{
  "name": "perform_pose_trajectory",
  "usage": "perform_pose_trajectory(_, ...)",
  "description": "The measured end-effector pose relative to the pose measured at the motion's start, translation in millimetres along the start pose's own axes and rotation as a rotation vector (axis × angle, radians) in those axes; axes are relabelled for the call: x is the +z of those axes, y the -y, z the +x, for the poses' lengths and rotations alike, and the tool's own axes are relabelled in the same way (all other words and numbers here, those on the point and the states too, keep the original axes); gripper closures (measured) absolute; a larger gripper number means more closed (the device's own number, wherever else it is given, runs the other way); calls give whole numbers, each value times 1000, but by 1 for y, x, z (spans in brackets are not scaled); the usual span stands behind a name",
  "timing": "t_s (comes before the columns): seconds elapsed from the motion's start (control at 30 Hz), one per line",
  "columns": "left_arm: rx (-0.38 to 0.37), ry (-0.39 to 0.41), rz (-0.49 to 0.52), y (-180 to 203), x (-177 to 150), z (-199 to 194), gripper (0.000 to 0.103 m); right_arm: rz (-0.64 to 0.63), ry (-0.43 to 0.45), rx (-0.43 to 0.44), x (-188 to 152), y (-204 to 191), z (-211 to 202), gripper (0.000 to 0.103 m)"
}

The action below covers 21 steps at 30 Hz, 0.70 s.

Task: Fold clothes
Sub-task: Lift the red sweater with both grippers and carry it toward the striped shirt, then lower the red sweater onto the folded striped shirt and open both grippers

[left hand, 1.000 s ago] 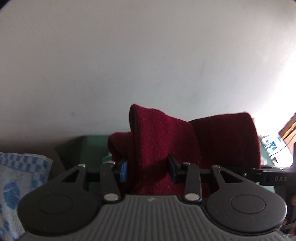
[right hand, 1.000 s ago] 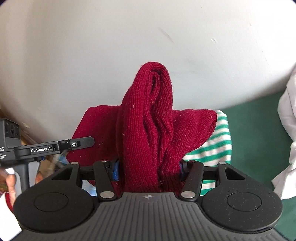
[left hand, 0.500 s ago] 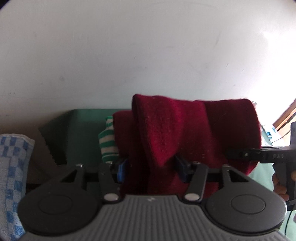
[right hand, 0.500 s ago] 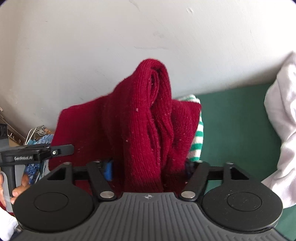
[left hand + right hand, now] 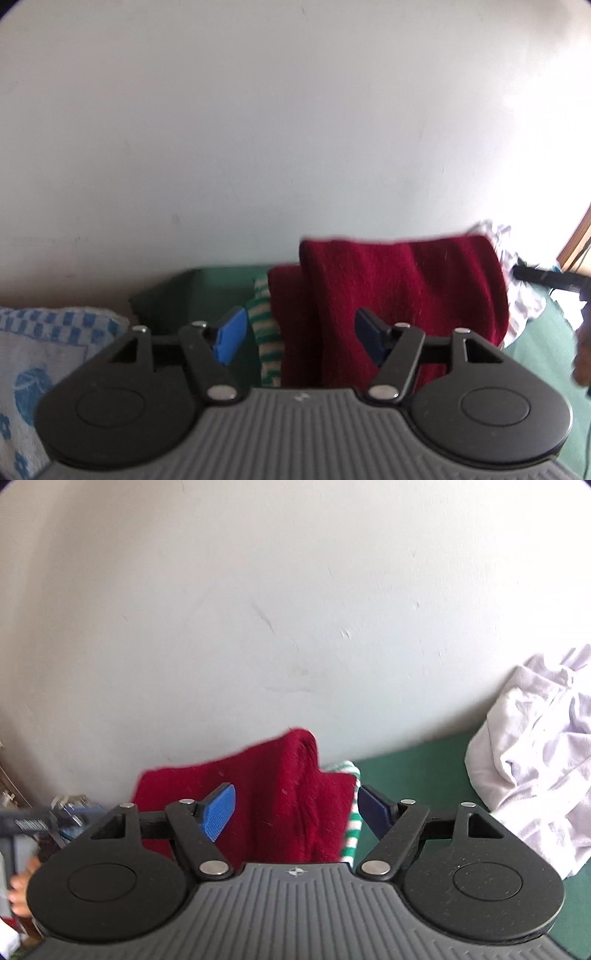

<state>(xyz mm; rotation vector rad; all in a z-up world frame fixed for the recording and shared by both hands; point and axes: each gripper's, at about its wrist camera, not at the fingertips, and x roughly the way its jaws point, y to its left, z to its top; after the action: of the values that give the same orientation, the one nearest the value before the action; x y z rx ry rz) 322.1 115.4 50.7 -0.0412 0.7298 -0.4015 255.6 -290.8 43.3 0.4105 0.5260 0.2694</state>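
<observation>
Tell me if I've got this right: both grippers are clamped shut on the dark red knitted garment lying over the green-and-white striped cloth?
Not quite. Both wrist views show the left gripper and right gripper open, blue pads apart. The dark red knitted garment does lie over the green-and-white striped cloth.

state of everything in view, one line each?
left gripper: open, holding nothing
right gripper: open, holding nothing
red sweater: released, folded, on the striped garment
striped garment: folded, under the sweater
white garment: crumpled, unfolded
blue checked cloth: lying left, fold state unclear
</observation>
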Motion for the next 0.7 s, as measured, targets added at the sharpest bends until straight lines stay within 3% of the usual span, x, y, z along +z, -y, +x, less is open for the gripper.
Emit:
perform_pose_trajectory(0.1,25,-47,32,17,-13,15,34,-28,-24,1,-2,-9,11,32)
perform_pose_trajectory(0.13,27,-69,19,18,-17,22,35,-40,-35,0,-3,-12,16,41)
perform_pose_trajectory(0.2,9,-108,-33,13,-24,35,54,-40,-63,-22,-6,-15,28,62)
perform_pose_trajectory(0.23,-2,-120,-64,10,-26,40,56,-30,-76,-28,-8,-14,35,74)
perform_pose_trajectory(0.33,-9,-119,-150,-8,-27,50,55,6,-97,-57,-6,-11,60,75)
perform_pose_trajectory(0.4,-11,-116,-204,-20,-28,56,45,43,-103,-80,-2,-6,79,75)
perform_pose_trajectory(0.5,-9,-108,-267,-34,-27,63,40,92,-109,-55,-9,-1,113,74)
perform_pose_trajectory(0.6,50,-80,-190,-18,-18,50,43,77,-69,-35,-10,-6,97,69)
perform_pose_trajectory(0.7,123,-7,-150,-12,-9,20,46,61,-29,-15,-10,-11,80,55)
